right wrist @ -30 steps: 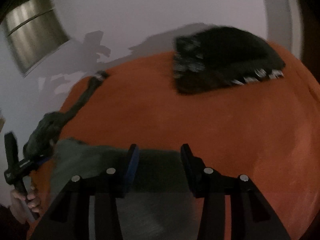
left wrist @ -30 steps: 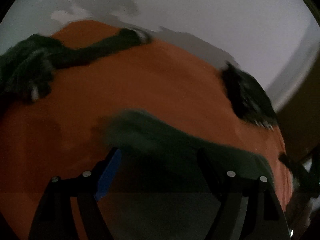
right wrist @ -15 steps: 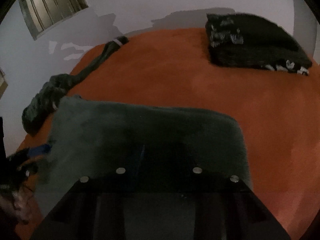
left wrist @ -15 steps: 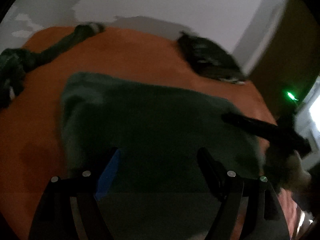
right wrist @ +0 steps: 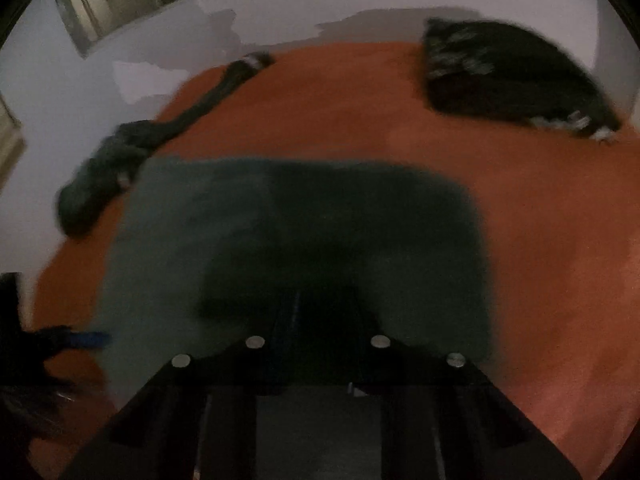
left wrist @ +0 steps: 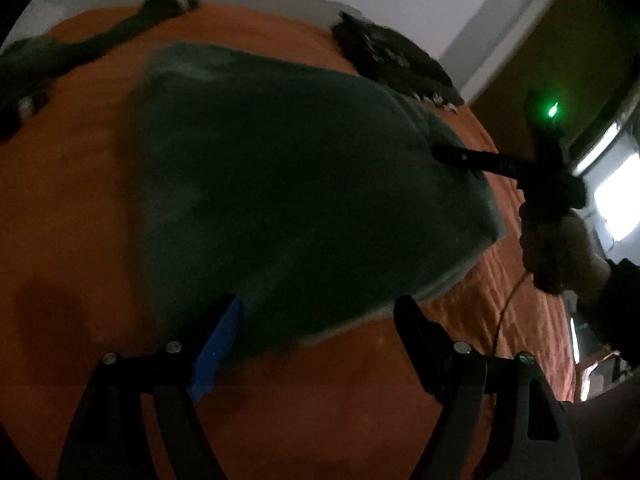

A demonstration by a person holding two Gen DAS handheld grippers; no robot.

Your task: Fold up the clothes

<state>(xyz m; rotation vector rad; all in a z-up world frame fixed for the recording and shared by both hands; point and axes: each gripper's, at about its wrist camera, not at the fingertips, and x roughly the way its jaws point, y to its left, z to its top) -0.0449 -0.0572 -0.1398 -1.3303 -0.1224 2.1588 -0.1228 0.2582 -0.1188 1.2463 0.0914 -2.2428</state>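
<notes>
A dark green folded garment (left wrist: 300, 184) lies flat on the orange bed cover (left wrist: 68, 208). My left gripper (left wrist: 320, 320) stands open at the garment's near edge, with the blue-padded finger (left wrist: 218, 340) beside the corner and only a strip of the hem between the fingers. My right gripper (right wrist: 320, 312) has its jaws closing on the near edge of the green garment (right wrist: 280, 232), with fabric drawn in between them. In the left wrist view, the right gripper (left wrist: 460, 158) reaches onto the garment's right edge, with a hand (left wrist: 560, 240) behind it.
A folded dark patterned garment (right wrist: 508, 76) lies at the far right of the bed. A rumpled dark green garment with a long sleeve (right wrist: 120, 168) lies along the far left edge by the pale wall. A barred window (right wrist: 116, 0) is high on the left.
The right jaws have narrowed from wide apart to nearly together on the green garment's edge. The left gripper has swung across, and the garment now lies ahead of it.
</notes>
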